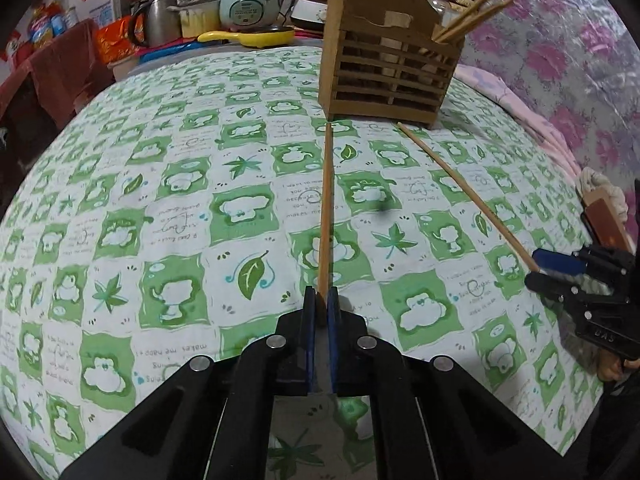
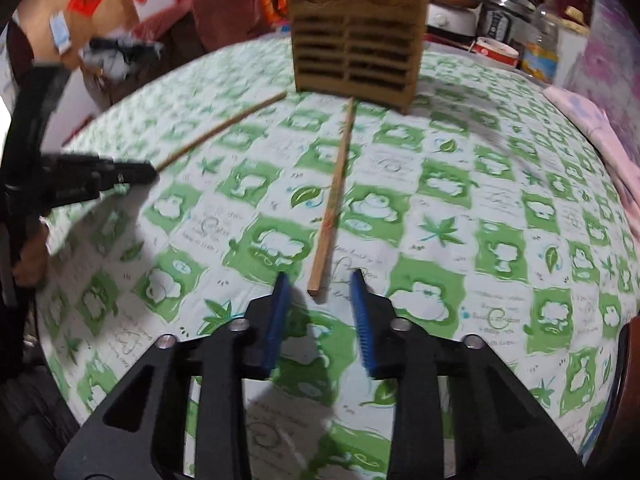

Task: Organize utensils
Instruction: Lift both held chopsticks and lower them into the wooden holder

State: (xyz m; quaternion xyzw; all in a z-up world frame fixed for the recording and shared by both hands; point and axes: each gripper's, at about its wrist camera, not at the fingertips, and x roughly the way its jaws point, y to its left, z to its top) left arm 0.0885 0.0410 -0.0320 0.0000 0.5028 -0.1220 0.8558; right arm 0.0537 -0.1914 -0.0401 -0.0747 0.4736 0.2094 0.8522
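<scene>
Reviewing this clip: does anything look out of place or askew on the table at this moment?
Two chopsticks lie loose on the tablecloth instead of standing in the wooden holder with the others. The left gripper is shut on one chopstick; the other chopstick lies ahead of the open right gripper. Nothing looks spilled or damaged.

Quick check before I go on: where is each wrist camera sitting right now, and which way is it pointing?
Left wrist: low over the tablecloth, looking along the left gripper, shut on a chopstick pointing at the wooden holder; the right gripper shows at the right edge.
Right wrist: low over the same cloth, facing the holder; the right gripper is open around the near end of the other chopstick; the left gripper shows at left.
Shared: holder, both chopsticks, cloth, both grippers.
</scene>
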